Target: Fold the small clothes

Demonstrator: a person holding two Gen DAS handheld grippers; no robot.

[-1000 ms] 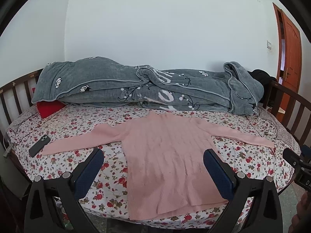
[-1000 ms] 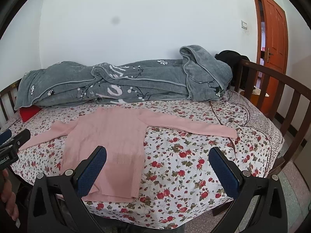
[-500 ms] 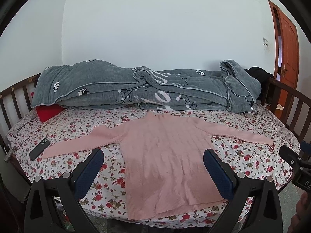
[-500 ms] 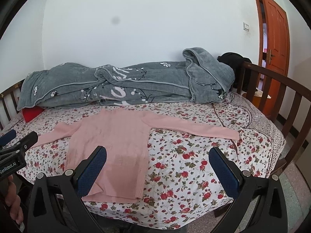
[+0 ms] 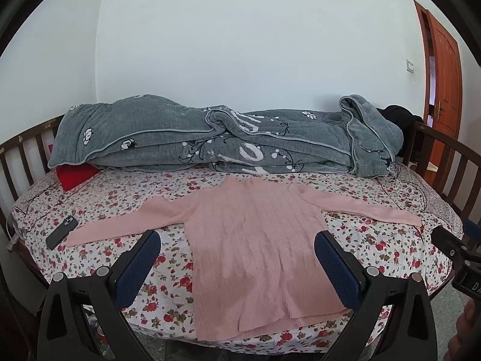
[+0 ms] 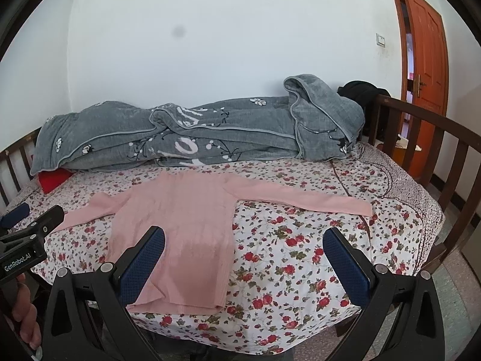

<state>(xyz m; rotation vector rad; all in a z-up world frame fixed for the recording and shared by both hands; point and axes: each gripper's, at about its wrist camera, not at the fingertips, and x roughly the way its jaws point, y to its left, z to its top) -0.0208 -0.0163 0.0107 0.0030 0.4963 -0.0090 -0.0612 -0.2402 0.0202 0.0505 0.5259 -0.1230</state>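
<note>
A pink long-sleeved sweater (image 5: 252,234) lies flat on the floral bed sheet (image 5: 168,273), both sleeves spread out, hem at the near edge. It also shows in the right wrist view (image 6: 183,225). My left gripper (image 5: 237,246) is open and empty, held in front of the bed's near edge above the sweater's hem. My right gripper (image 6: 243,243) is open and empty, held near the bed edge to the right of the sweater body. The right gripper also shows at the far right of the left wrist view (image 5: 454,249), and the left gripper at the far left of the right wrist view (image 6: 30,234).
A rolled grey quilt (image 5: 228,141) lies along the wall. A red pillow (image 5: 75,174) sits under its left end. A dark phone (image 5: 61,231) lies by the left sleeve's cuff. Wooden rails (image 6: 436,156) close both bed ends. An orange door (image 6: 421,72) stands at right.
Both views have tilted up and drawn back slightly, so the bed sits lower in frame. The sweater has not moved. Both grippers stay open.
</note>
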